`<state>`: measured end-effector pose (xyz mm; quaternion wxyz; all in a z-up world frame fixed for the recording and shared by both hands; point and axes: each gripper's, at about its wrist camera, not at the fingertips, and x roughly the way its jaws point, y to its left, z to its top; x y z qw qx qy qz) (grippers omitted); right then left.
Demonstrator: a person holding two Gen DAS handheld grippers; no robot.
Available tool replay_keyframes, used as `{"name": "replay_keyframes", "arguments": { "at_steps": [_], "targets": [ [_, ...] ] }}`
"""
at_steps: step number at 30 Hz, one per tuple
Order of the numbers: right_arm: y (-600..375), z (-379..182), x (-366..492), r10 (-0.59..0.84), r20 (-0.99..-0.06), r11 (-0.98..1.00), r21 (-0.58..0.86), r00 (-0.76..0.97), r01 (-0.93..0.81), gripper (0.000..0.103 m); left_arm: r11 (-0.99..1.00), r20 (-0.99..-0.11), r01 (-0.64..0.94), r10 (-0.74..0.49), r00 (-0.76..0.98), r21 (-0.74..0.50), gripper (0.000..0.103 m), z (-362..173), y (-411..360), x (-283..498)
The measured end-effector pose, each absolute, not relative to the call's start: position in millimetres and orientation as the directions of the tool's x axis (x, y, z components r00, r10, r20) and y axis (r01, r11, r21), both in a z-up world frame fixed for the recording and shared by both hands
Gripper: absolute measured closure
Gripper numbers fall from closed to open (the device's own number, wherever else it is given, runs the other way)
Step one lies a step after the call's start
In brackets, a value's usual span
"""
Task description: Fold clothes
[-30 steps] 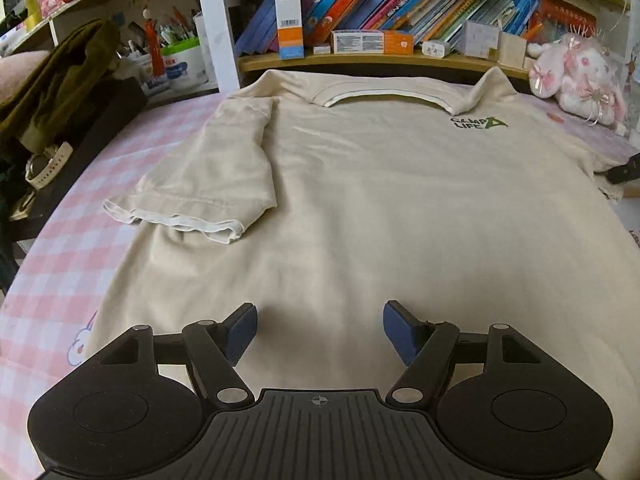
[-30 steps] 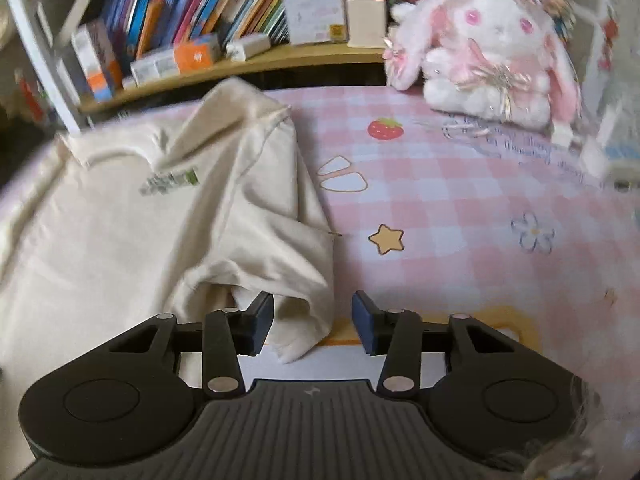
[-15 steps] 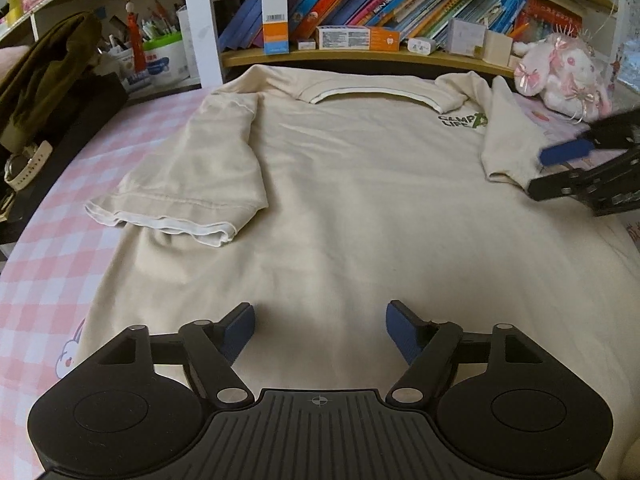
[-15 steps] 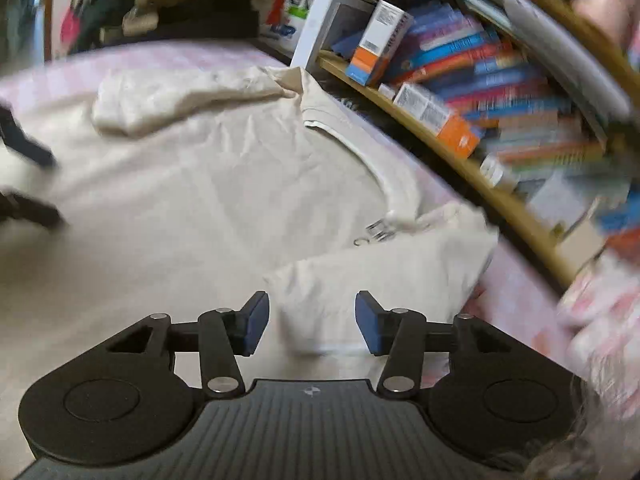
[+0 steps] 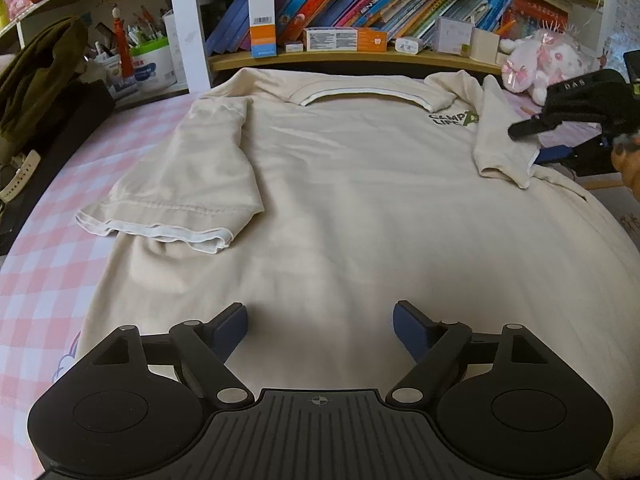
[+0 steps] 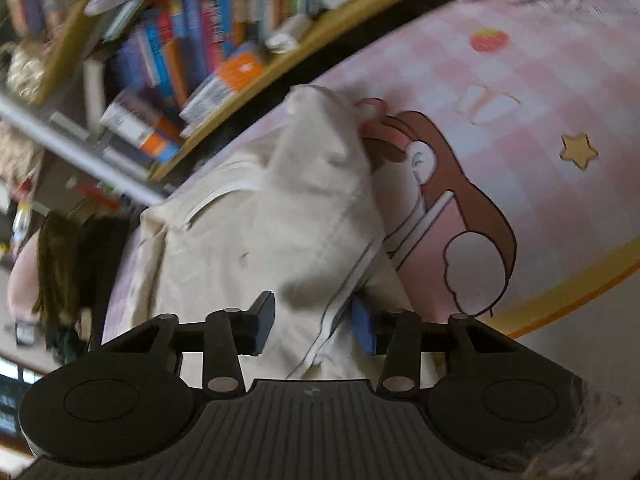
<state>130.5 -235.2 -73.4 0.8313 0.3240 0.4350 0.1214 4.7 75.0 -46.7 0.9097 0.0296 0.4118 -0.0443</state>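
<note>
**Sleeve hem in the right jaws, and little of it**

Nearest the right camera, the right gripper (image 6: 314, 326) has the cuff of the right sleeve (image 6: 320, 184) between its blue pads. The jaws stand partly open around the cloth; the picture is blurred, so I cannot tell whether they pinch it or only straddle it. If the bite is only the hem's edge, the sleeve could slip out as it is carried, and fall back crumpled instead of flat. A pull on that sleeve could also drag the shoulder and skew the collar (image 5: 364, 94).

The left gripper (image 5: 320, 326) hovers low over the shirt's lower part, jaws wide apart and holding nothing. Nothing pins the body there, so a tug from the right could slide the whole shirt (image 5: 360, 208) over the pink cloth (image 5: 48, 248).

The shirt is beige, short-sleeved, lying face up and spread across the cloth, collar toward the bookshelf (image 5: 352, 56). The left sleeve (image 5: 192, 184) lies folded in over the chest, its white-edged cuff a little rumpled. The right sleeve is turned in beside the green chest logo (image 5: 454, 119).
</note>
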Motion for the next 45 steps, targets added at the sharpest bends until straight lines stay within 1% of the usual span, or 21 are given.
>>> {"name": "replay_keyframes", "arguments": {
  "at_steps": [4,5,6,7,8,11,16,19,22,27,31,32,33,35,37,41,44,45],
  "targets": [
    [-242.8,-69.9,134.2,0.487,-0.629,0.738,0.667,0.606,0.099,0.065,0.994,-0.750,0.111,-0.060,0.658,0.017,0.017,-47.6,75.4,5.5],
    [-244.7,-69.0,135.2,0.488,-0.625,0.732,0.673,0.609,0.103,0.067,0.994,-0.751,0.111,-0.061,0.657,0.017,0.016,-47.8,75.0,5.9],
    [-246.6,-68.1,136.1,0.489,-0.621,0.727,0.679,0.613,0.108,0.076,0.994,-0.753,0.111,-0.060,0.656,0.017,0.015,-47.7,74.6,6.2],
    [-248.5,-67.2,137.0,0.490,-0.617,0.721,0.684,0.616,0.112,0.080,0.994,-0.754,0.111,-0.060,0.654,0.017,0.015,-47.7,74.2,6.5],
    [-250.4,-66.4,138.0,0.490,-0.613,0.715,0.690,0.620,0.117,0.087,0.994,-0.755,0.110,-0.058,0.653,0.018,0.015,-47.6,74.2,7.1],
    [-256.2,-63.7,140.8,0.492,-0.601,0.696,0.706,0.630,0.130,0.089,0.994,-0.758,0.105,-0.053,0.651,0.021,0.014,-47.4,73.9,8.1],
    [-269.8,-24.9,144.7,0.386,-0.669,0.861,0.508,0.636,0.012,0.089,0.997,-0.756,0.080,-0.035,0.654,0.022,0.013,-47.9,71.5,9.3],
    [-286.0,-9.0,149.4,0.298,-0.693,0.925,0.380,0.657,-0.019,0.090,0.998,-0.757,0.063,-0.024,0.653,0.024,0.012,-48.0,69.7,10.9],
    [-298.6,0.9,156.5,0.139,-0.715,0.985,0.170,0.685,-0.022,0.091,0.999,-0.761,0.048,-0.011,0.649,0.026,0.012,-48.1,68.0,11.6],
    [-323.2,-18.8,175.1,-0.015,-0.761,1.000,-0.001,0.649,0.022,0.091,0.999,-0.766,0.029,0.003,0.643,0.028,0.012,-47.7,67.1,12.4],
    [-342.9,-35.6,190.1,-0.137,-0.779,0.990,-0.134,0.611,0.052,0.090,0.999,-0.771,0.022,0.009,0.637,0.029,0.011,-47.2,68.5,12.7],
    [-347.1,-39.5,191.1,-0.141,-0.779,0.990,-0.127,0.611,0.065,0.088,0.999,-0.772,0.021,0.010,0.636,0.029,0.011,-47.1,69.2,12.7],
    [-351.0,-43.3,191.4,-0.138,-0.779,0.990,-0.112,0.612,0.080,0.079,0.999,-0.773,0.019,0.011,0.635,0.030,0.011,-47.0,69.7,13.0],
    [-361.6,-47.8,189.9,-0.134,-0.772,0.990,-0.074,0.622,0.121,0.071,0.999,-0.774,0.017,0.013,0.633,0.031,0.011,-46.8,70.4,13.2],
    [-376.7,-46.7,184.3,-0.138,-0.758,0.984,-0.029,0.638,0.178,0.071,0.999,-0.774,0.013,0.015,0.633,0.031,0.010,-47.0,70.8,12.9],
    [-404.2,-39.3,165.9,-0.169,-0.737,0.968,0.001,0.654,0.251,0.072,1.000,-0.772,0.009,0.018,0.636,0.030,0.009,-47.6,70.8,12.6],
    [-414.0,-43.3,154.8,-0.039,-0.772,0.965,0.136,0.634,0.225,0.073,1.000,-0.772,0.007,0.018,0.636,0.030,0.009,-47.7,70.4,13.2],
    [-412.6,-45.6,151.1,-0.026,-0.781,0.963,0.148,0.624,0.224,0.073,1.000,-0.772,0.008,0.018,0.635,0.030,0.009,-47.7,70.5,13.5]
  ]
}}
